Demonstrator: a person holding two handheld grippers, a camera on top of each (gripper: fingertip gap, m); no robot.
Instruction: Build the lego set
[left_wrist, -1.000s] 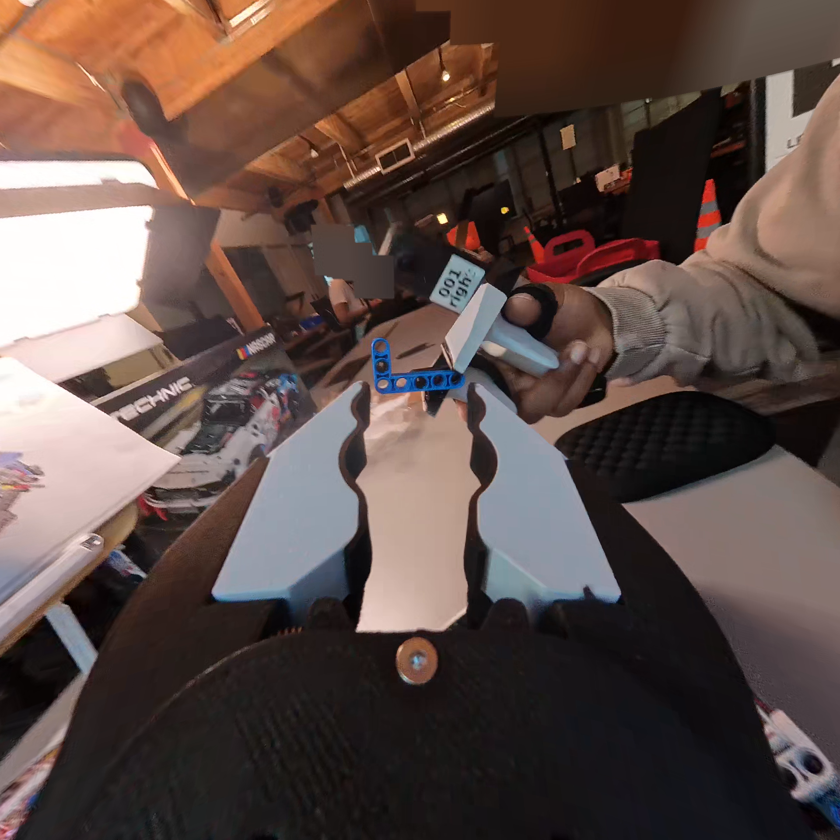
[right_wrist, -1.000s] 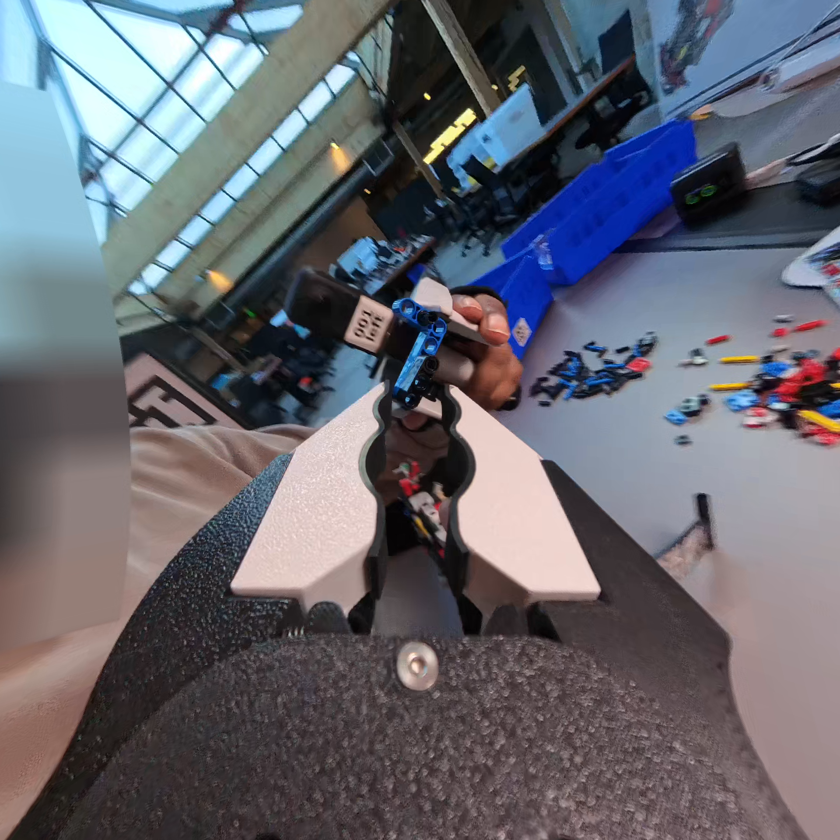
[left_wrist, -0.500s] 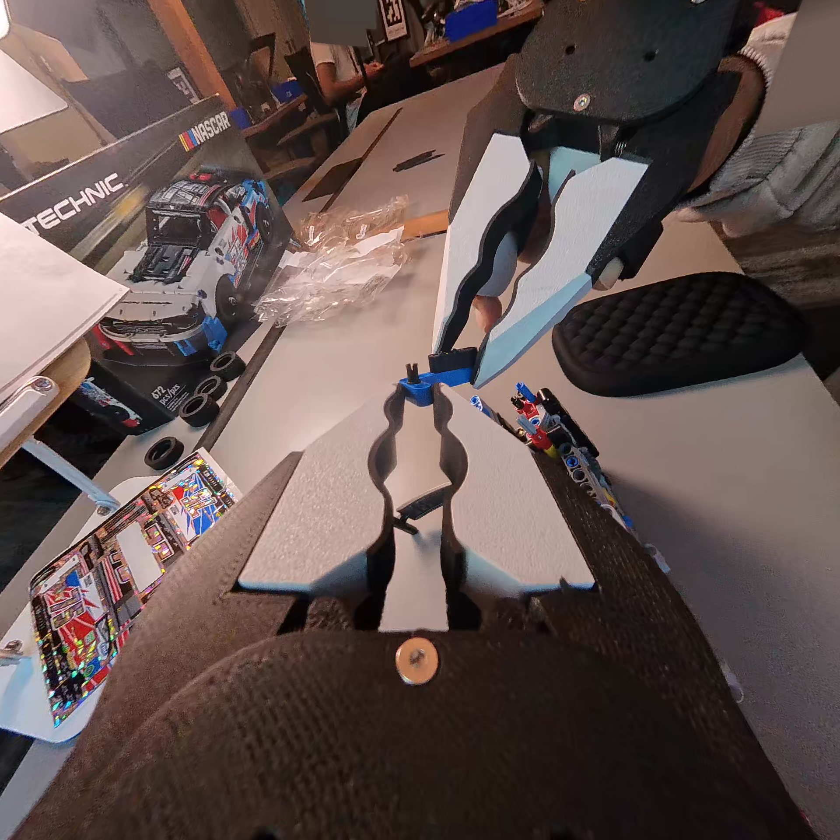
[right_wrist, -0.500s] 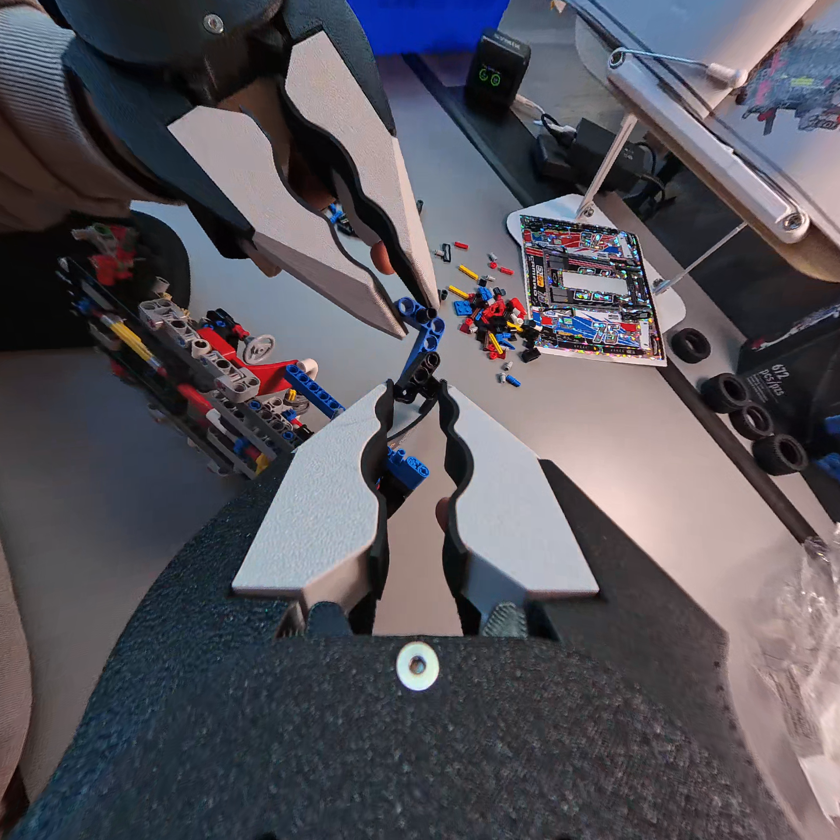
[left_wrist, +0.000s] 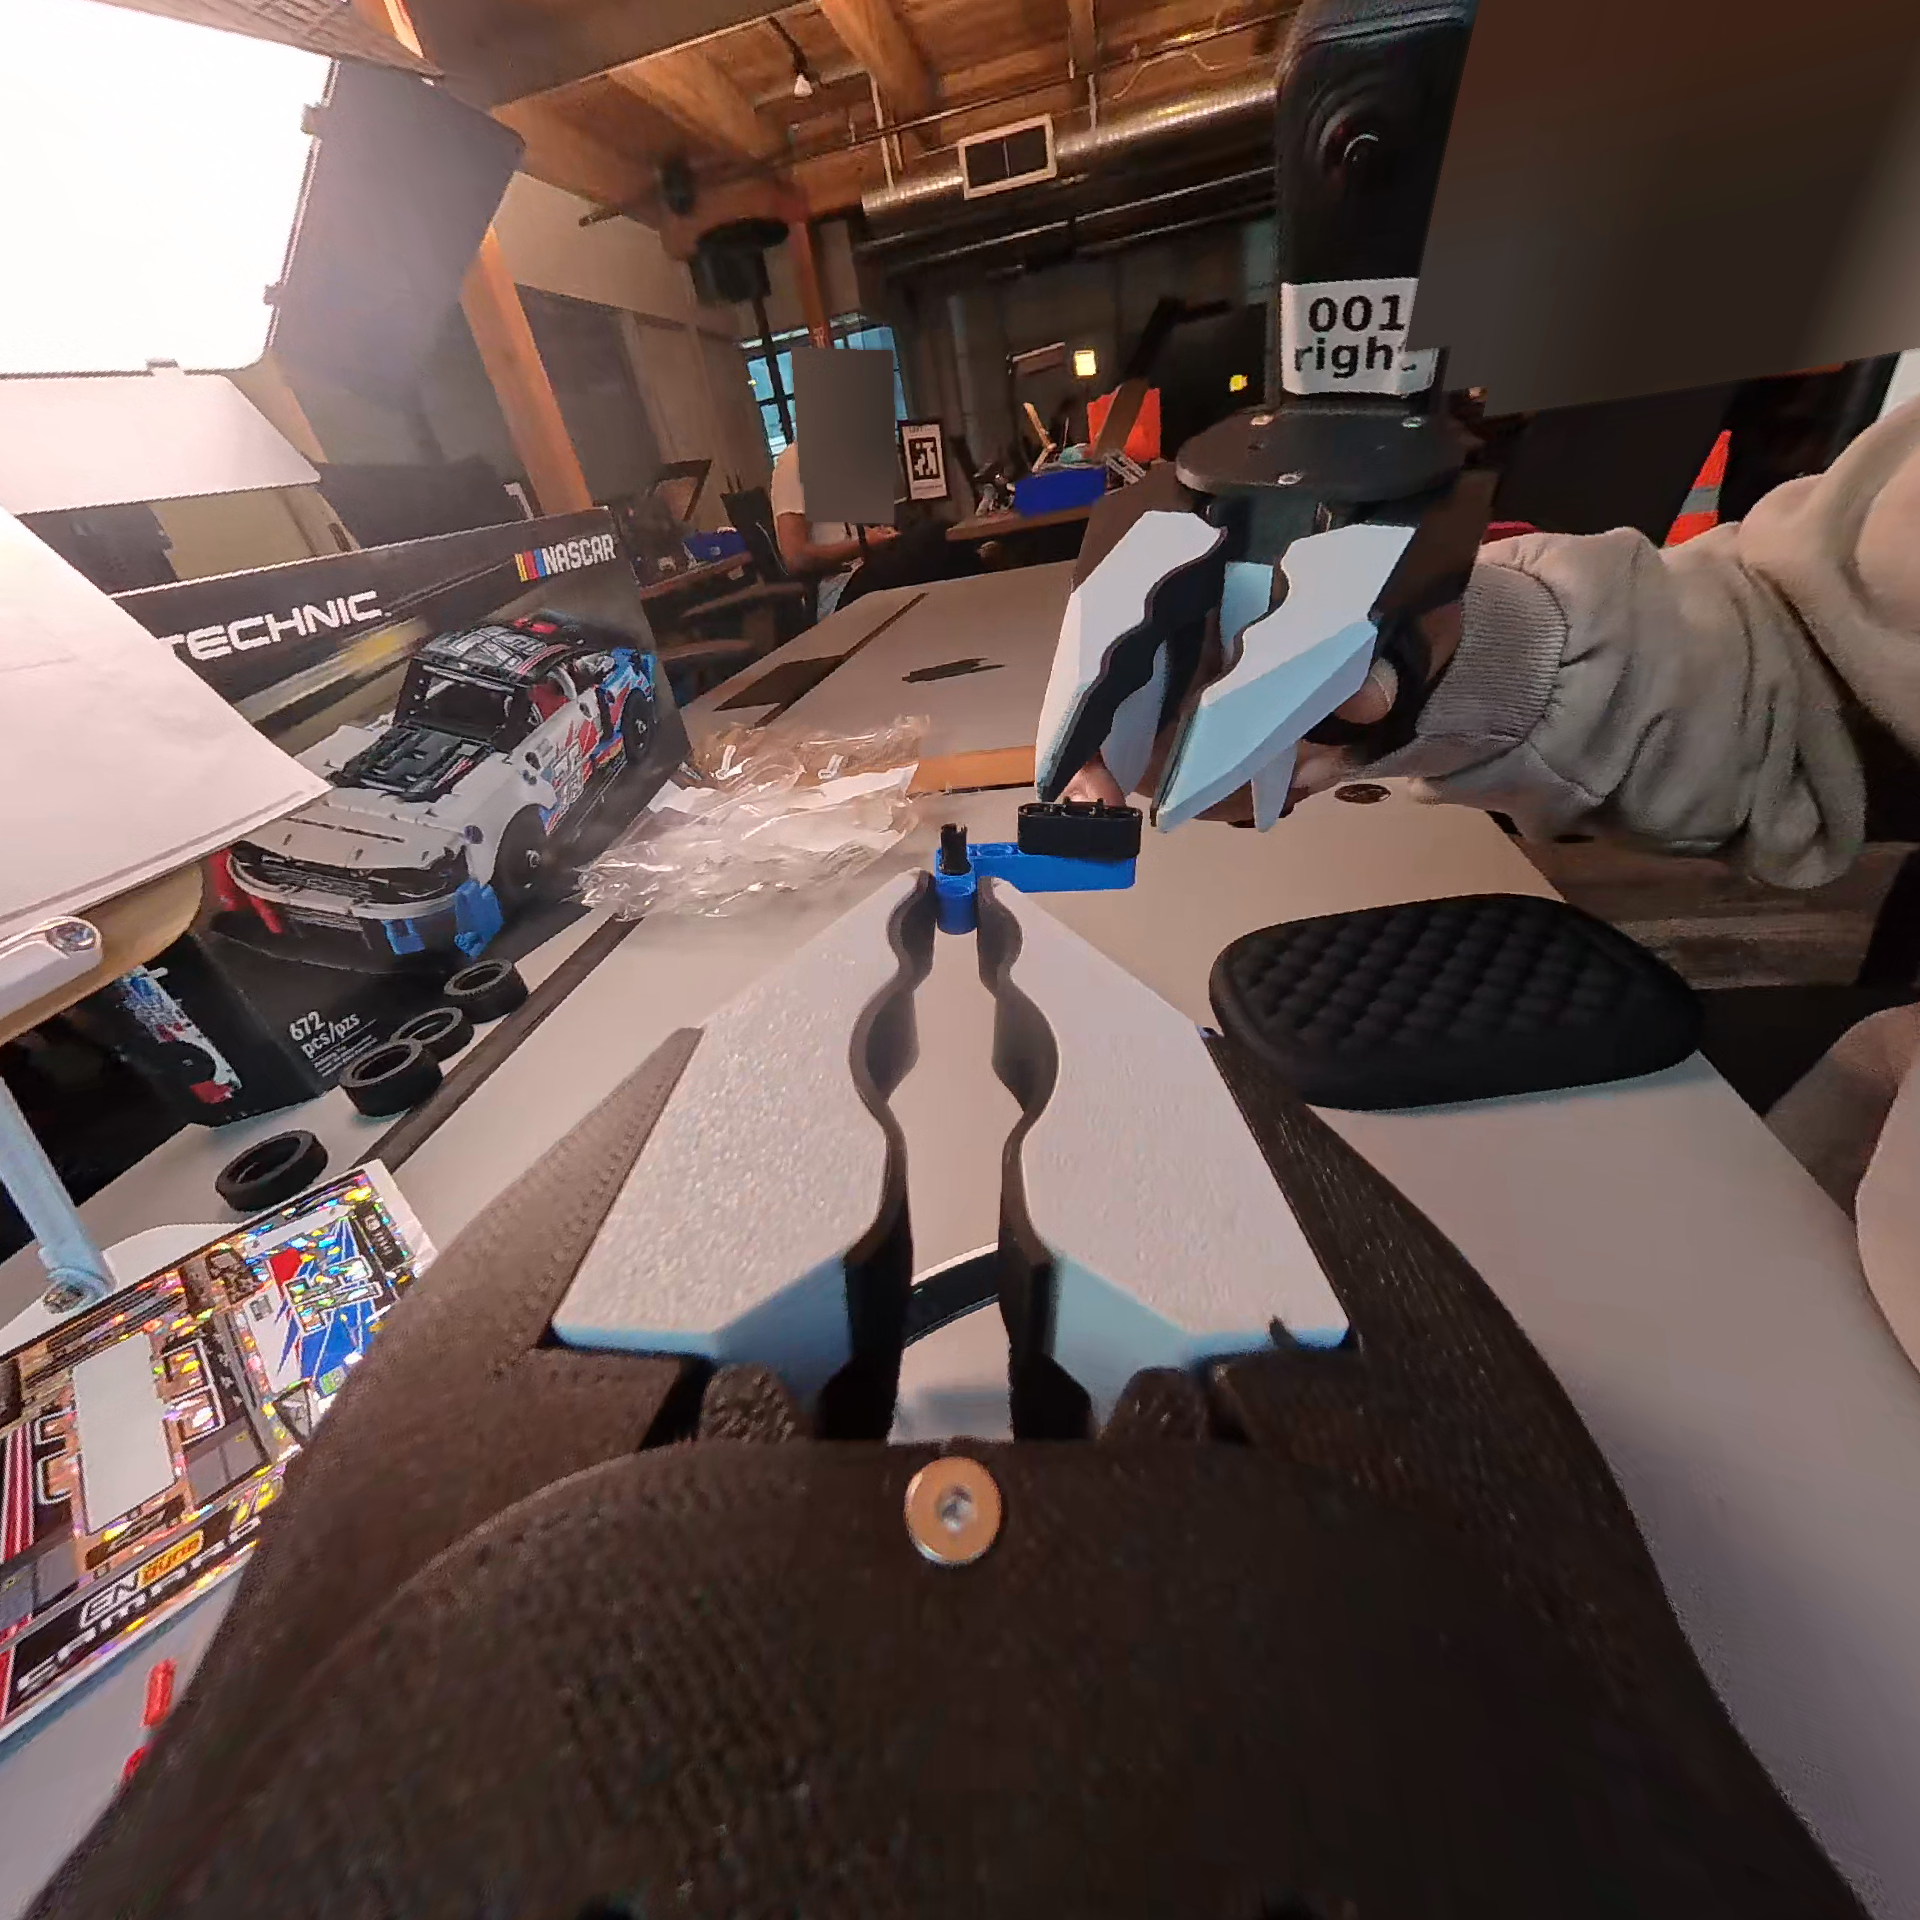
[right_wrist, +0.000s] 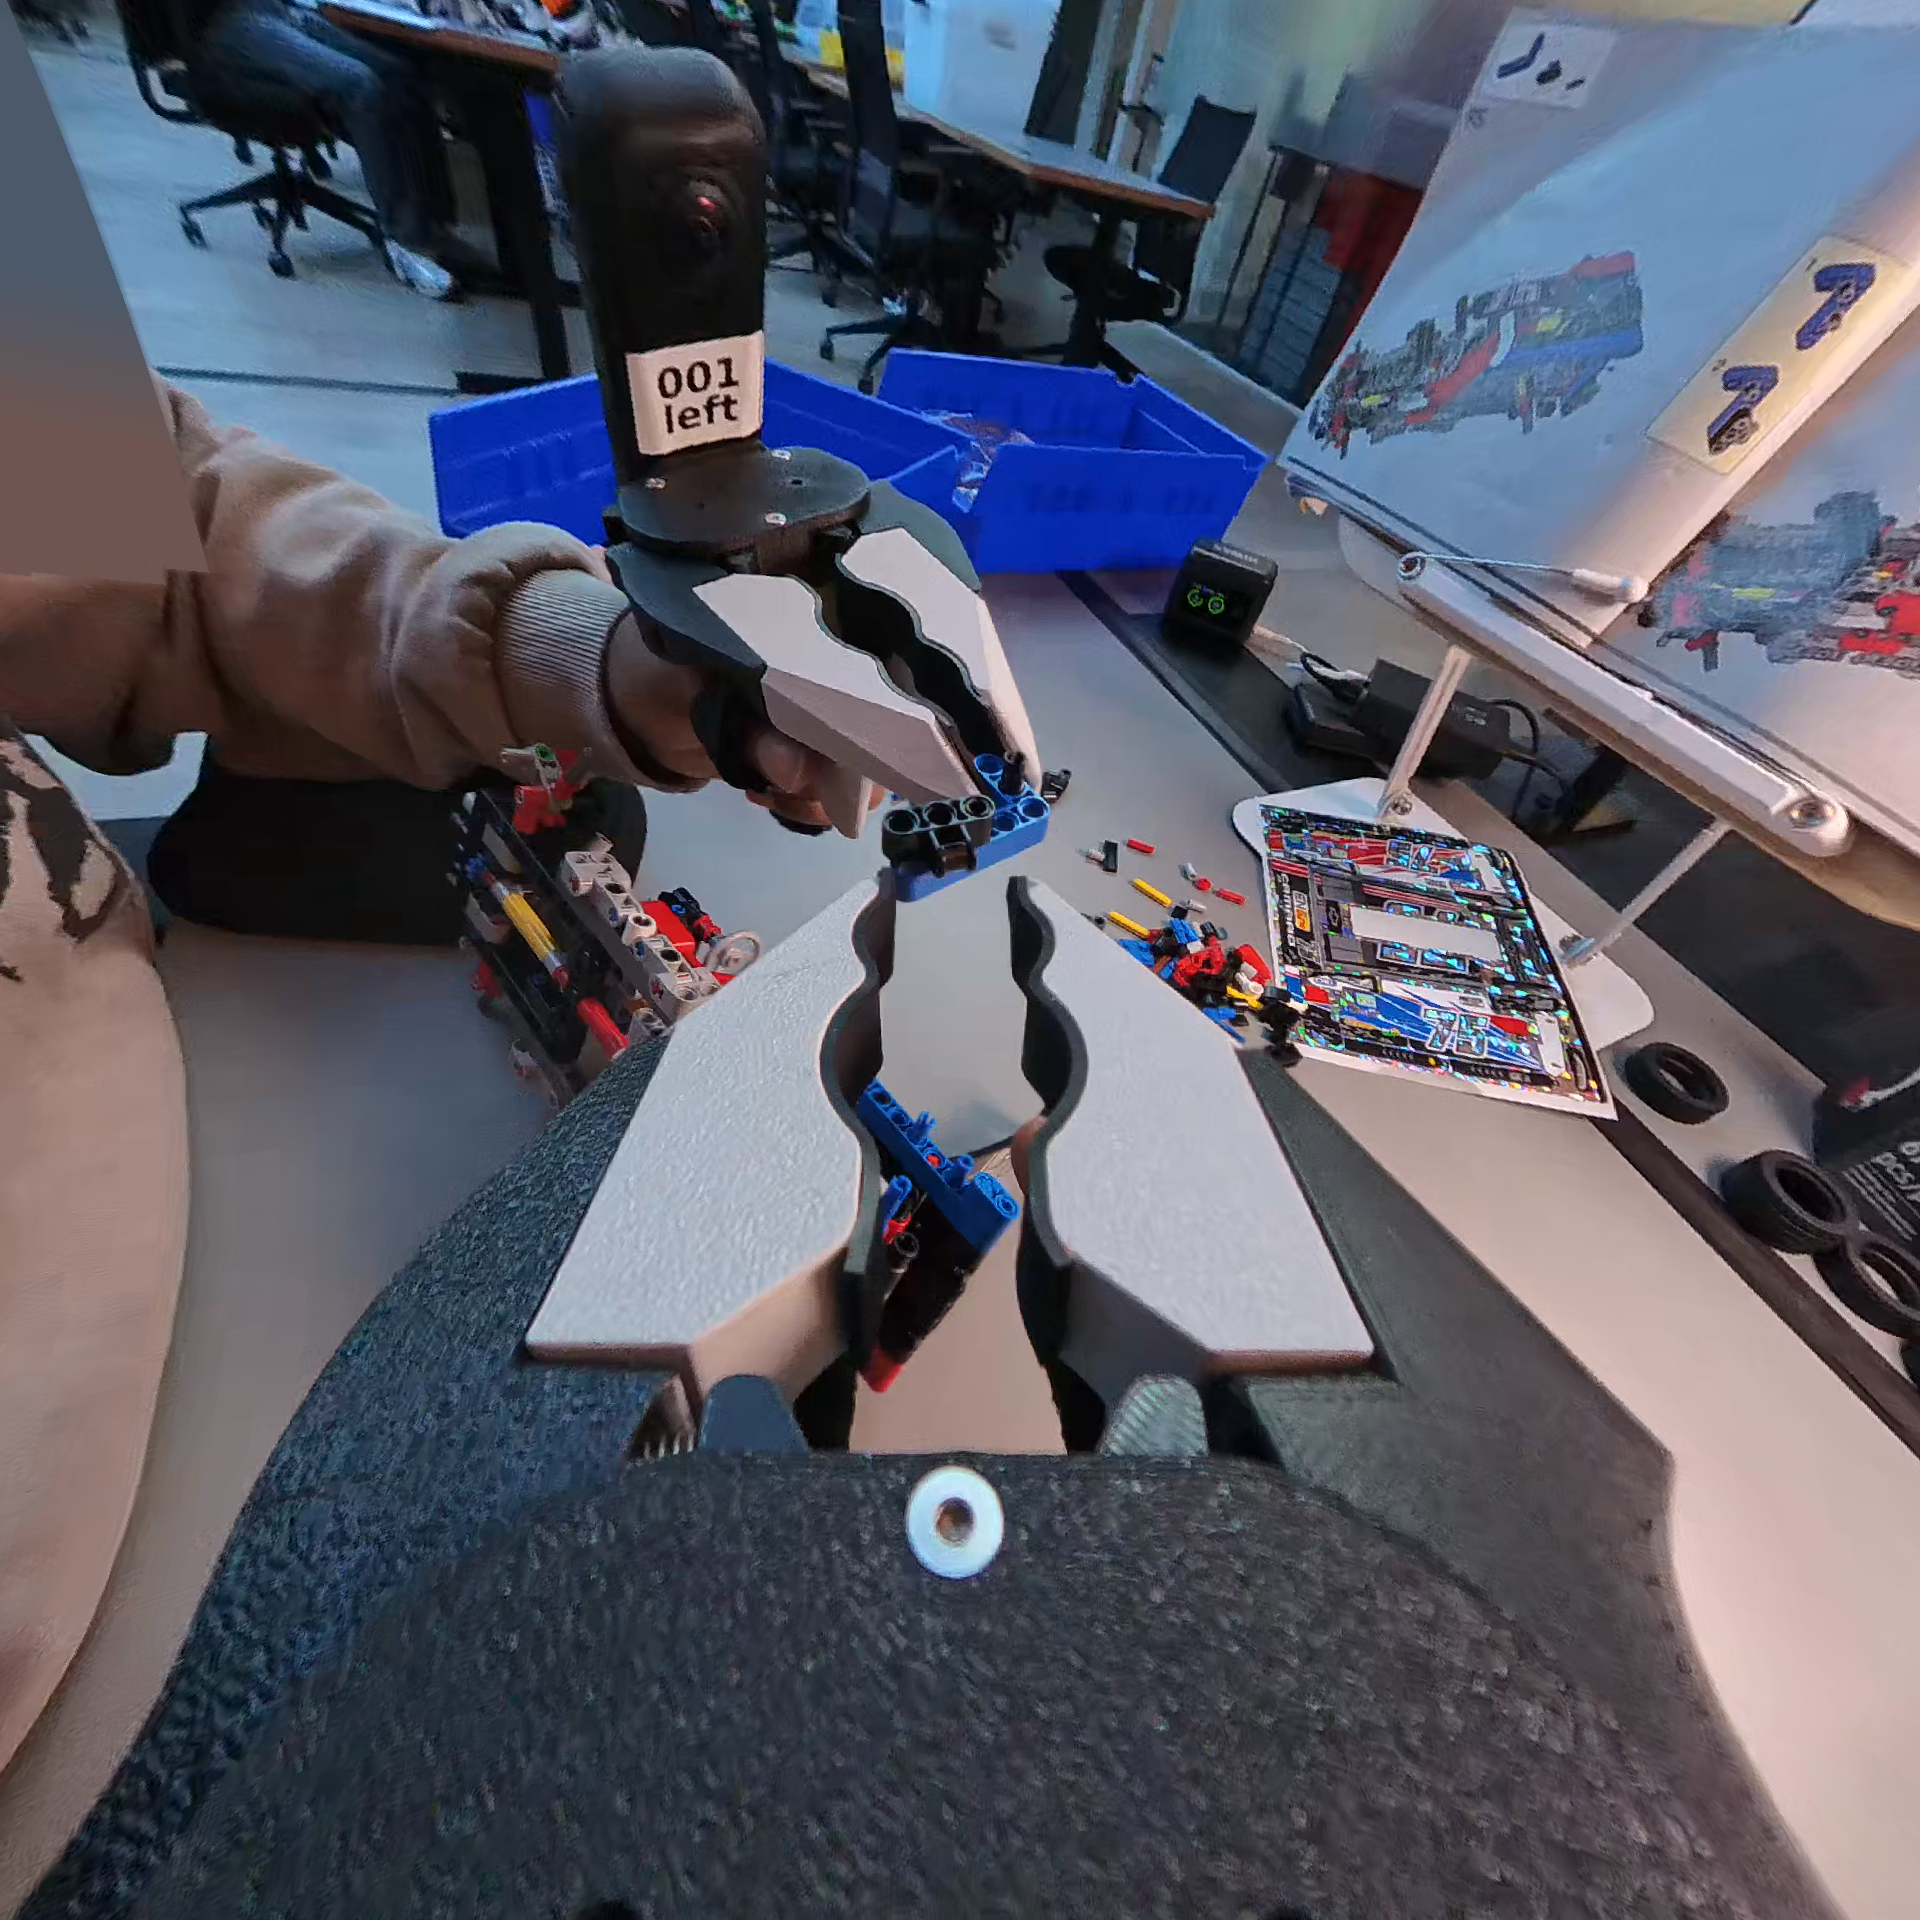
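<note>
My left gripper (left_wrist: 958, 902) is shut on the short end of a blue L-shaped beam (left_wrist: 1049, 875), held above the grey table (left_wrist: 1507, 1299). A black connector piece (left_wrist: 1078, 828) sits on the beam's long arm. My right gripper (right_wrist: 952, 891) is open, its fingertips (left_wrist: 1164, 816) just above and beside the black piece. In the right wrist view the left gripper (right_wrist: 961, 774) holds the beam (right_wrist: 1006, 821) and black piece (right_wrist: 938, 826) just past my open fingers. The partly built chassis (right_wrist: 582, 935) lies on the table to the left.
A blue subassembly (right_wrist: 940, 1174) lies under the right gripper. Loose pieces (right_wrist: 1195, 951), a sticker sheet (right_wrist: 1423, 956) and tyres (right_wrist: 1675, 1083) lie to the right. Blue bins (right_wrist: 1049, 468) and an instruction booklet (right_wrist: 1558, 343) stand behind. The set box (left_wrist: 416, 727), plastic bags (left_wrist: 769, 821) and a black pad (left_wrist: 1455, 997) are nearby. Only a small space, under 4 cm, lies between the two pairs of fingers.
The right gripper held the beam up high with the left open. Both came down, the left closed on the blue end, and the right has opened and let go.
</note>
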